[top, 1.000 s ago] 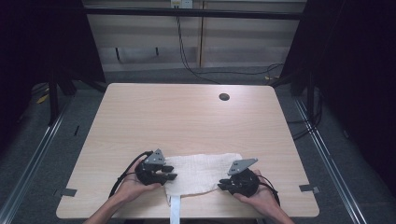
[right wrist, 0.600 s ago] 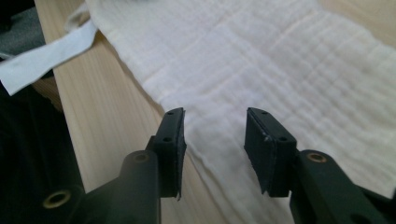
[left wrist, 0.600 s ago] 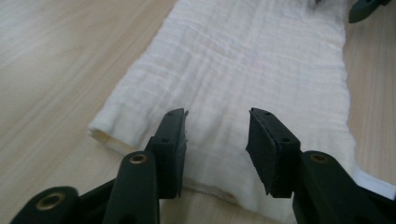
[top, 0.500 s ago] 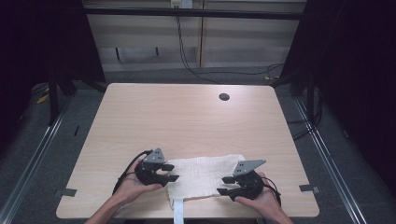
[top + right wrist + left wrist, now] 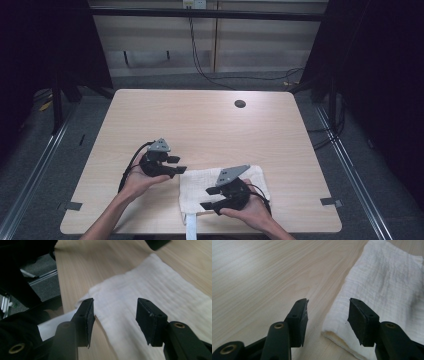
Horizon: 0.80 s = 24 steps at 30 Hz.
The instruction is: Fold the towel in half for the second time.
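Observation:
A folded white cloth (image 5: 197, 182) lies near the front edge of the wooden table (image 5: 200, 125), and a narrow strip of it (image 5: 191, 227) hangs over that edge. My left gripper (image 5: 177, 165) hovers just off the cloth's left edge. Its jaws have just been opening and hold nothing. In the left gripper view the cloth (image 5: 387, 282) lies to the right, its folded edge under the gap of the left gripper (image 5: 328, 301). My right gripper (image 5: 207, 198) points left over the cloth. Its jaws have also just been opening and are empty. In the right gripper view the right gripper (image 5: 115, 301) stands above the cloth (image 5: 150, 282).
A dark round hole (image 5: 240, 104) sits in the table near its far edge. Grey tape marks (image 5: 331, 202) are stuck near the front corners. Cables run along the floor behind the table, and metal rails (image 5: 40, 170) flank it on both sides.
Both jaws have opened and let go of the cloth. The left gripper has moved off the cloth, away from the front edge. The right gripper has shifted left over the cloth.

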Each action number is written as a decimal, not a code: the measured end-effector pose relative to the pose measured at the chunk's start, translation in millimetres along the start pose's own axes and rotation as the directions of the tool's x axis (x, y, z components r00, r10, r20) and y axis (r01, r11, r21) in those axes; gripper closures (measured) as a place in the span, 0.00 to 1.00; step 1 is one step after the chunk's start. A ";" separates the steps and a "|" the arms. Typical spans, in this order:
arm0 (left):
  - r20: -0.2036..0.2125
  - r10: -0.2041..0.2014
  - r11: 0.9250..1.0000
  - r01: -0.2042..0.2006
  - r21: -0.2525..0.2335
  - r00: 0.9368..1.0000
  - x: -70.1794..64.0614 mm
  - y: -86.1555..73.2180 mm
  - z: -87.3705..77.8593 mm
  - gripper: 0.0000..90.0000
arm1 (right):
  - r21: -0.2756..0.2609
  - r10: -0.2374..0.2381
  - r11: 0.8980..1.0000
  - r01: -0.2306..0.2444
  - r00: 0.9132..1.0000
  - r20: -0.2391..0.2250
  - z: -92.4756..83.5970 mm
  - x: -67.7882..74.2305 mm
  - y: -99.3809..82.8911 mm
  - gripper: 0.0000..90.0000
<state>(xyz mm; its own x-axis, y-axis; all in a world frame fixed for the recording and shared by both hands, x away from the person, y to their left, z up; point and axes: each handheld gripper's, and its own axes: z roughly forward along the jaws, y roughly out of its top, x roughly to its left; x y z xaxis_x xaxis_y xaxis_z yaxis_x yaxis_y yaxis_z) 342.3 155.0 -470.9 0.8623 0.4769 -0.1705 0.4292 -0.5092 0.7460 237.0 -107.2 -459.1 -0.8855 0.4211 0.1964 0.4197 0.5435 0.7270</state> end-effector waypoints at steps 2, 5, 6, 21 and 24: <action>-0.017 0.014 0.999 -0.013 0.029 1.000 1.0 -1.8 1.4 0.54 | 0.013 -0.025 1.000 0.025 1.000 -0.016 10.3 3.6 7.5 0.55; -0.032 -0.001 1.000 0.002 0.025 0.999 3.5 -4.2 0.4 0.52 | 0.035 -0.046 0.998 0.048 0.998 -0.034 26.0 6.9 17.3 0.57; -0.028 -0.002 1.000 0.002 0.018 1.000 4.6 -5.0 0.9 0.51 | 0.040 -0.051 0.998 0.052 0.998 -0.035 29.4 7.5 18.8 0.57; -0.049 -0.003 0.999 0.005 0.038 0.999 7.4 -9.9 2.5 0.46 | 0.106 -0.106 0.988 0.112 0.992 -0.063 67.8 16.5 21.7 0.56; -0.053 -0.002 0.999 0.004 0.035 0.999 7.4 -9.8 2.4 0.46 | 0.106 -0.142 0.984 0.145 0.989 -0.034 71.0 16.9 20.5 0.54</action>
<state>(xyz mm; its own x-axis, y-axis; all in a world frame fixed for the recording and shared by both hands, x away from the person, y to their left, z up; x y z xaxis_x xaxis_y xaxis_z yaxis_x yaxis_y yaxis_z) 345.1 161.9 -481.0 0.8461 0.5150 -0.1376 0.4413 -0.5319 0.7227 244.8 -37.4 -487.7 -0.9423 0.3151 0.1132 0.3059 0.6729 0.6735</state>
